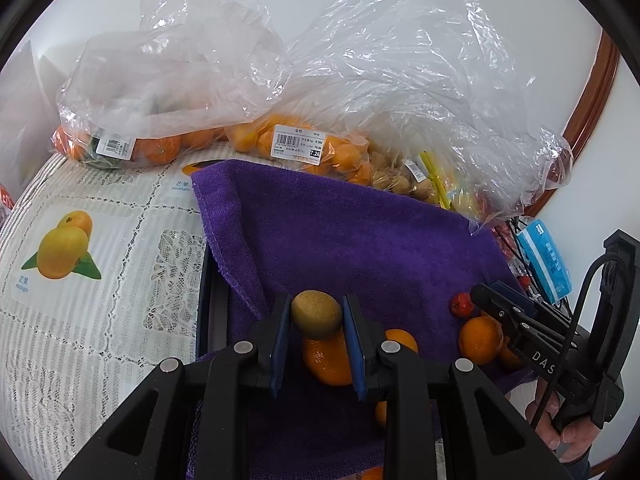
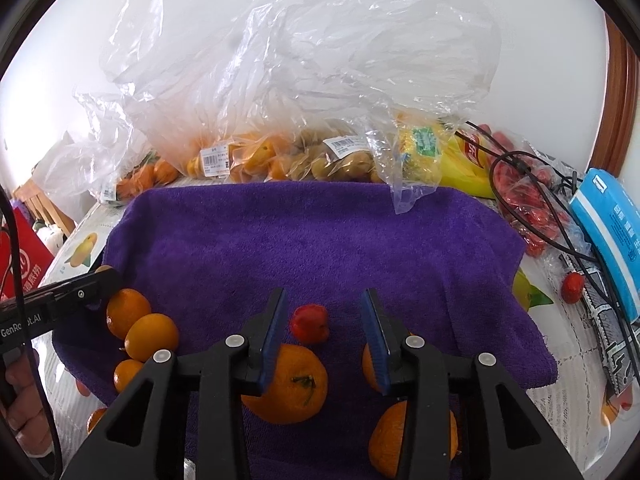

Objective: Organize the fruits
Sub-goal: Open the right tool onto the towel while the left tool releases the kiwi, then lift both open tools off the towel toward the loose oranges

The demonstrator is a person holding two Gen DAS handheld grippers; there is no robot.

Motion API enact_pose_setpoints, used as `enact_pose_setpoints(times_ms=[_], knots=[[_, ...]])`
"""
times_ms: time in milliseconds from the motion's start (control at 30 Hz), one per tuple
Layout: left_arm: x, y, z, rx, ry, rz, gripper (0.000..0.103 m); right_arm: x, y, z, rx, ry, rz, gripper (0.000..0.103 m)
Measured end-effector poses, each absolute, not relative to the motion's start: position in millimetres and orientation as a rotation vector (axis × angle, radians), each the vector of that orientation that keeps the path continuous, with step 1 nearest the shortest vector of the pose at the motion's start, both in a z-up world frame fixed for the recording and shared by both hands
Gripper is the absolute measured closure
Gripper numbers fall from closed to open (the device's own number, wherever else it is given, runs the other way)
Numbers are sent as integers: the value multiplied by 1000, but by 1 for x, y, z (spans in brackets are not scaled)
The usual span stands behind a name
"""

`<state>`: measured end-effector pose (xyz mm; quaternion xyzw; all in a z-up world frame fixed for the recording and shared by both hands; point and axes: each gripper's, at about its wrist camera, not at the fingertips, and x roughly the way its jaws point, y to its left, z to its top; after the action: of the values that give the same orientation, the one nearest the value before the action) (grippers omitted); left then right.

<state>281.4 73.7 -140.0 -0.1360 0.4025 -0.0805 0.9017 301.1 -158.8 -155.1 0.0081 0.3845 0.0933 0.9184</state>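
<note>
My left gripper (image 1: 316, 312) is shut on a small brown-green kiwi (image 1: 316, 314), held above a purple towel (image 1: 340, 232) with an orange (image 1: 328, 360) under it. My right gripper (image 2: 325, 312) is open and empty over the towel (image 2: 312, 240); it also shows in the left wrist view (image 1: 486, 296). A small red fruit (image 2: 309, 323) lies between its fingers, and a big orange (image 2: 290, 386) sits just below. Several oranges (image 2: 151, 336) lie at the towel's left edge beside the left gripper (image 2: 102, 276). More oranges (image 2: 412, 436) lie lower right.
Clear plastic bags (image 2: 280, 156) of oranges, kumquats and brown fruit stand behind the towel. Red fruit in a bag (image 2: 528, 204), black cables and a blue pack (image 2: 608, 232) lie at the right. A fruit-print tablecloth (image 1: 80, 248) covers the table. A red bag (image 2: 20, 264) stands left.
</note>
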Motion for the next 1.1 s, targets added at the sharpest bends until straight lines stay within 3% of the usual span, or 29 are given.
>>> enact_pose_setpoints(times_ms=[367,1100], knots=[[272,72,-123,-262,777,-177,55,295,-162,-144,37,738,182,46],[211,69,-88,-193,724,-116,52,223,-149,-77,-59,618,141,37]])
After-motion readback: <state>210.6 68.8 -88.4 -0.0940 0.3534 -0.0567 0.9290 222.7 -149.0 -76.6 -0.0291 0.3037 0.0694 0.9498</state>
